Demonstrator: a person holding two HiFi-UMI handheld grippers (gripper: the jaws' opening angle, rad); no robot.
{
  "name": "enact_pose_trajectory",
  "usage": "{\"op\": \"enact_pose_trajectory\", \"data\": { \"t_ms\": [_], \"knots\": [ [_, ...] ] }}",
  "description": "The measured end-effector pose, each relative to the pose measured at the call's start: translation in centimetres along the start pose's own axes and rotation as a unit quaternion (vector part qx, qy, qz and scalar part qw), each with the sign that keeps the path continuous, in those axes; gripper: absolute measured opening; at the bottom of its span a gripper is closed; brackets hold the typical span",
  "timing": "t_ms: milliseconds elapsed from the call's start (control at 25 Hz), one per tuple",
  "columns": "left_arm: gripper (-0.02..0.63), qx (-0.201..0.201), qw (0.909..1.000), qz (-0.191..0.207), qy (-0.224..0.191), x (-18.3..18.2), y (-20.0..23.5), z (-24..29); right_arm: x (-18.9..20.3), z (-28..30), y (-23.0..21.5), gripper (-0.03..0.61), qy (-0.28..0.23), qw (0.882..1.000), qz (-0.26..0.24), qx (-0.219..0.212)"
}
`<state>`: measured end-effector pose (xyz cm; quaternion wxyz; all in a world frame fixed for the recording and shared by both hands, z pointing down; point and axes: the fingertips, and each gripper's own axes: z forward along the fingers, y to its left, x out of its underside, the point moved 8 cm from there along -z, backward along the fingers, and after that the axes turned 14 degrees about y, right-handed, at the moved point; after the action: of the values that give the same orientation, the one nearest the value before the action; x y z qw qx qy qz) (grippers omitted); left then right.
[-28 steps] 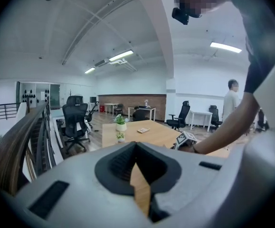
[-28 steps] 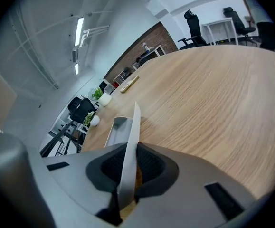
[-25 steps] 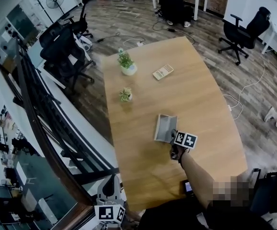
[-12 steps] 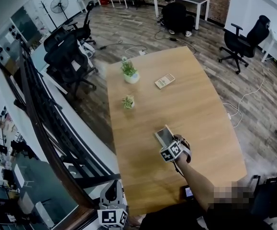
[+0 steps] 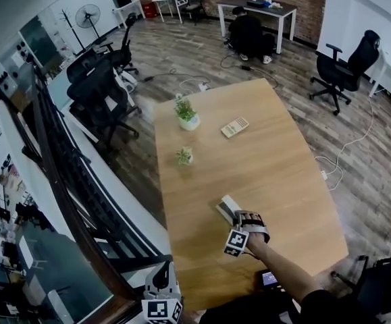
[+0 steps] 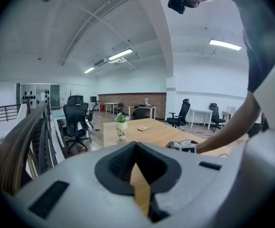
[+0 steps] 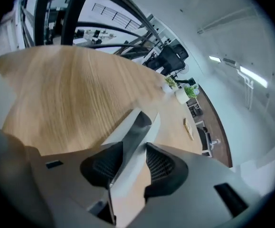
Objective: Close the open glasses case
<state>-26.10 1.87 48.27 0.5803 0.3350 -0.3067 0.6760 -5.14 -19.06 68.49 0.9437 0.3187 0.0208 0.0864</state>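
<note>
partly open glasses case [image 5: 227, 209] on table [image 5: 283, 147]

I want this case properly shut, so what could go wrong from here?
The right gripper has just been opening its jaws, the lid between them unpressed; the glasses case still gapes, so the lid may spring back. Pulling away sideways could catch that lid and drag the case across the table.

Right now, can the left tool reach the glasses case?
Probably not without moving: the left tool sits off the table edge, well short of the glasses case. Nothing blocks the way.
</note>
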Motion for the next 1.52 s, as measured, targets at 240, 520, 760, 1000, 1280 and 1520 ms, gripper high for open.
{"op": "enact_pose_trajectory", "data": {
  "t_ms": [240,520,760,1000,1280,1520],
  "knots": [
    [0.001,0.004,0.9999,-0.010,0.005,0.4,0.4,0.2,-1.1,-0.3,0.2,0.165,-0.049,0.983,0.085,-0.157],
    [0.002,0.006,0.9999,-0.012,0.003,0.5,0.2,0.1,0.3,1.4,-0.8,0.014,-0.087,0.896,0.330,-0.285],
    [0.000,0.009,0.9999,-0.006,-0.002,0.1,0.2,0.4,-0.5,1.7,-0.7,0.014,-0.081,0.900,0.322,-0.283],
    [0.001,0.007,0.9999,-0.001,-0.016,-0.7,0.3,0.3,1.4,-0.7,-2.1,0.014,-0.151,0.885,0.339,-0.283],
    [0.002,-0.006,0.9996,0.006,-0.028,-1.8,1.6,0.7,6.9,-10.5,-7.9,0.014,-0.332,0.837,0.392,-0.187],
    [0.002,-0.016,0.9977,0.029,-0.059,-4.5,2.4,1.0,12.9,-19.8,-12.7,0.013,-0.441,0.797,0.409,-0.056]
  ]
}}
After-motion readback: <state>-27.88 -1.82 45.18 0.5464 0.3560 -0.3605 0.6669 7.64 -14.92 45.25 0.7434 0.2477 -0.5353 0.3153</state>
